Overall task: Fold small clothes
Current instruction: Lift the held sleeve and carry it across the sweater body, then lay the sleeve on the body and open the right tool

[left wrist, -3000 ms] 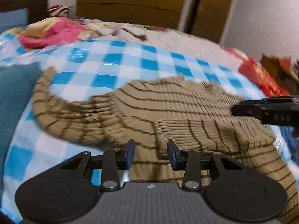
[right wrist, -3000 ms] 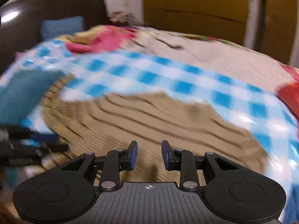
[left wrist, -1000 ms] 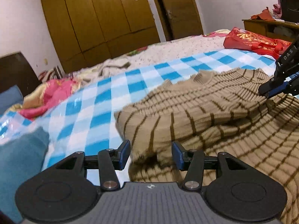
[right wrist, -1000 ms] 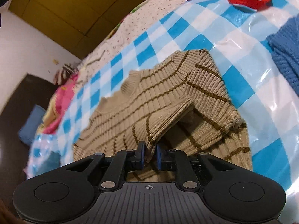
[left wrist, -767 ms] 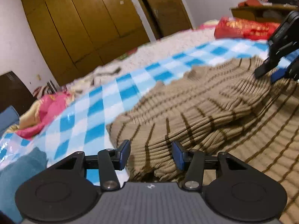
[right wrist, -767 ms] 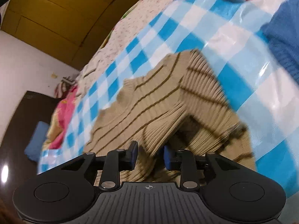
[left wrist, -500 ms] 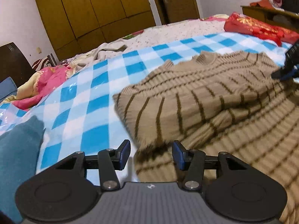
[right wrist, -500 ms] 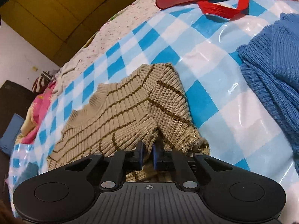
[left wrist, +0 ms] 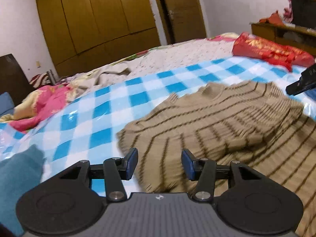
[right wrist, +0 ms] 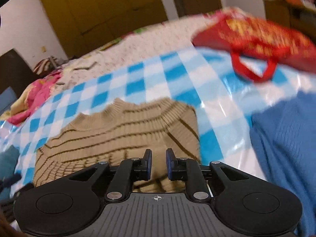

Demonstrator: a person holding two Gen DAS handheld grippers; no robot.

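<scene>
A tan sweater with brown stripes (left wrist: 223, 124) lies on the blue-and-white checked sheet (left wrist: 102, 106), both sleeves folded across its front. My left gripper (left wrist: 159, 162) is open and empty, just above the sweater's left edge. My right gripper (right wrist: 158, 163) is open with a narrow gap and holds nothing, over the sweater's right side (right wrist: 126, 130). The tip of the right gripper also shows at the right edge of the left wrist view (left wrist: 302, 83).
A blue knit garment (right wrist: 284, 142) lies right of the sweater. A red bag (right wrist: 256, 37) sits at the far right. A teal cloth (left wrist: 17, 173) lies at the left. Pink and yellow bedding (left wrist: 39, 102) is heaped at the far left. Wooden wardrobe doors (left wrist: 102, 17) stand behind the bed.
My right gripper has let go of the folded right sleeve, opened a little and lifted away. My left gripper stayed open and pulled back from the folded left sleeve.
</scene>
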